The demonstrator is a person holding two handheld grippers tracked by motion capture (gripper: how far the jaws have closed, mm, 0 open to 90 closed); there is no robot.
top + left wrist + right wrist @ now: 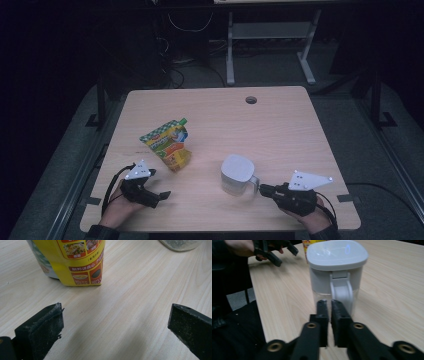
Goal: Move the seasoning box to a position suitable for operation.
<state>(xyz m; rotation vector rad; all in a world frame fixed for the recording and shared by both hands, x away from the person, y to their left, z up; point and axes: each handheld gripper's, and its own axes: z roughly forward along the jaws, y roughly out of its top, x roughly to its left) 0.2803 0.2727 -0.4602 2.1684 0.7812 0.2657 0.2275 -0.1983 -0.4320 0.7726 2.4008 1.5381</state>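
Note:
A yellow and green food pouch (169, 143) with a green cap lies at the table's left middle; its lower end (80, 262) is just ahead of my left gripper (116, 322). That gripper (157, 183) rests near the front left edge, open, with bare wood between its jaws. A clear jug (236, 174) with a white lid and white handle (340, 290) stands at the front middle. My right gripper (329, 303) points at the handle with its jaws pressed together and nothing between them, tips right in front of it (260, 189).
The wooden table (280, 130) has a round cable hole (251, 100) at the back. The jug's base (180, 243) is at the far right ahead of the left gripper. A white metal frame (270, 45) and cables lie on the dark floor behind.

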